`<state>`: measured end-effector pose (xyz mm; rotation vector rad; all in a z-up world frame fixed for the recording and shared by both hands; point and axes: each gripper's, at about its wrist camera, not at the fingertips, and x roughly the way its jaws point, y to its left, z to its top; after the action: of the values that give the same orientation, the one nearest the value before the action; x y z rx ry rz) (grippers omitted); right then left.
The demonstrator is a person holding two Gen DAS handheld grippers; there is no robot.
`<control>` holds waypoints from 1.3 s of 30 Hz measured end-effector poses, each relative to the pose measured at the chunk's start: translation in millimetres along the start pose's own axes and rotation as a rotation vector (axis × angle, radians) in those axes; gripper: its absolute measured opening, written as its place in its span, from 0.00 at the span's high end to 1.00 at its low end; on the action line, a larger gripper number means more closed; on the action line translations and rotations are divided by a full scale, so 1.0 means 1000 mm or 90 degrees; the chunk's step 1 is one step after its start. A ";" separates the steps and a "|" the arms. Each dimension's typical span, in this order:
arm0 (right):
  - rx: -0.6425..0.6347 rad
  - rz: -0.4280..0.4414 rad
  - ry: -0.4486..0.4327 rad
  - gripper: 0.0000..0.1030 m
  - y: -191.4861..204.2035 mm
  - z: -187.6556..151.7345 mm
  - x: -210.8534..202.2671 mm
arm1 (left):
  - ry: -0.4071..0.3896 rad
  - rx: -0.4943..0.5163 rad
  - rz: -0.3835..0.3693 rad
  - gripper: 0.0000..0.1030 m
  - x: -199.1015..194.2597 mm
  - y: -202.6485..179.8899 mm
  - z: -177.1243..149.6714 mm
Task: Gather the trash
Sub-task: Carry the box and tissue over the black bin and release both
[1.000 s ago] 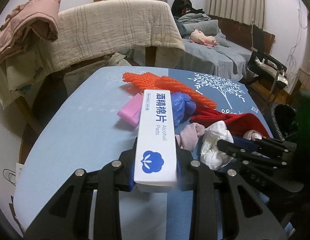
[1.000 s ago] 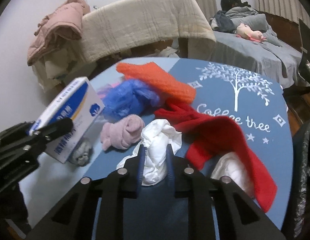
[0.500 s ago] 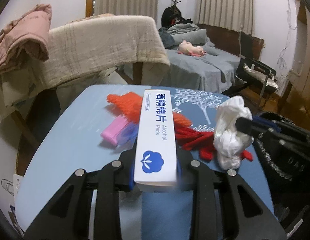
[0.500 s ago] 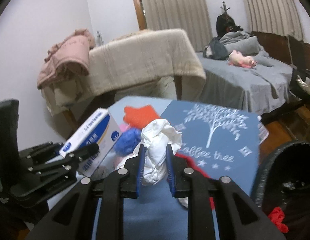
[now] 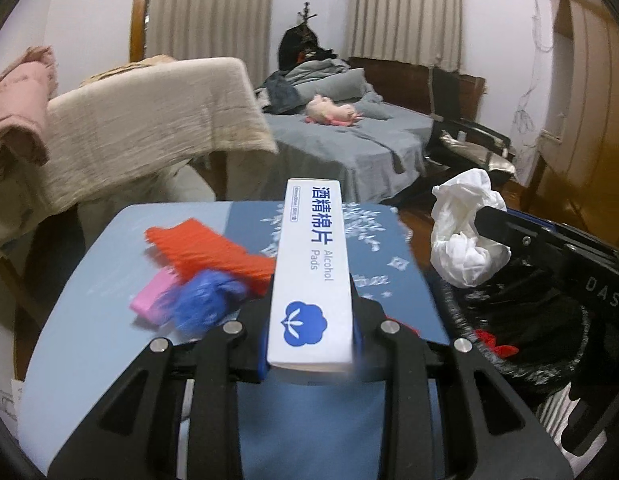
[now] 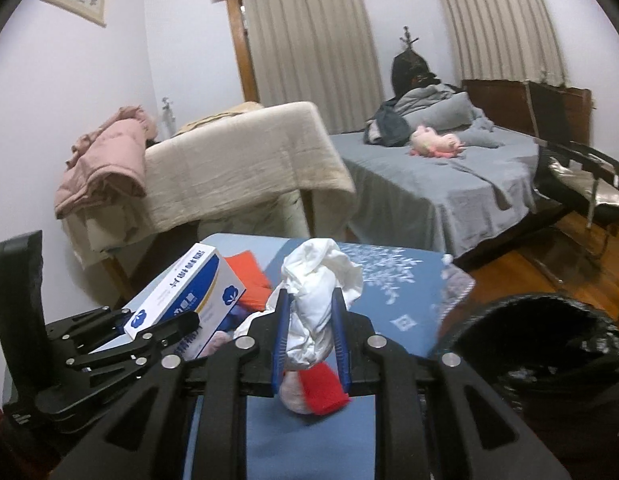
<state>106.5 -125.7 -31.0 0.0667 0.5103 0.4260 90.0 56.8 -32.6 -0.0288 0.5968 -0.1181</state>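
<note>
Left wrist view: left hand-held gripper (image 5: 311, 344) clamps 1 alcohol-pad box (image 5: 311, 276) above the surface (image 5: 89, 344); orange mesh (image 5: 205, 250), blue bag (image 5: 207, 300), pink item (image 5: 149, 300) beyond the box.

Right wrist view: right hand-held gripper (image 6: 309, 344) grips 1 white wad (image 6: 315, 304), left of 1 black bin (image 6: 549, 356).

The white box (image 5: 311, 280) carried "酒精棉片" in blue characters along its top, with "Alcohol Pads" in small grey letters beside them and a blue cotton-flower logo below. At 3 o'clock in the left wrist view, the black right gripper (image 5: 493, 220) body read "DAS".
</note>
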 end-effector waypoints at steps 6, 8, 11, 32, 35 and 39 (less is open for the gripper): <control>0.018 -0.047 -0.012 0.80 -0.031 -0.002 -0.020 | -0.004 0.019 -0.045 0.72 0.006 -0.035 0.007; 0.025 -0.065 -0.016 0.80 -0.043 -0.003 -0.027 | -0.003 0.026 -0.058 0.72 0.008 -0.046 0.008; 0.036 -0.087 -0.020 0.80 -0.057 -0.006 -0.035 | -0.002 0.037 -0.079 0.72 0.012 -0.065 0.010; 0.120 -0.236 -0.001 0.80 -0.160 -0.046 -0.076 | 0.023 0.117 -0.211 0.72 0.061 -0.182 0.000; 0.127 -0.250 0.004 0.80 -0.170 -0.051 -0.079 | 0.029 0.126 -0.222 0.72 0.069 -0.192 -0.001; 0.137 -0.263 0.012 0.79 -0.180 -0.059 -0.081 | 0.042 0.129 -0.241 0.71 0.080 -0.202 -0.004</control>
<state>82.6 -325.5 -75.1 0.1607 0.5712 -0.0338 132.8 -153.1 -68.4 0.0601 0.6378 -0.5479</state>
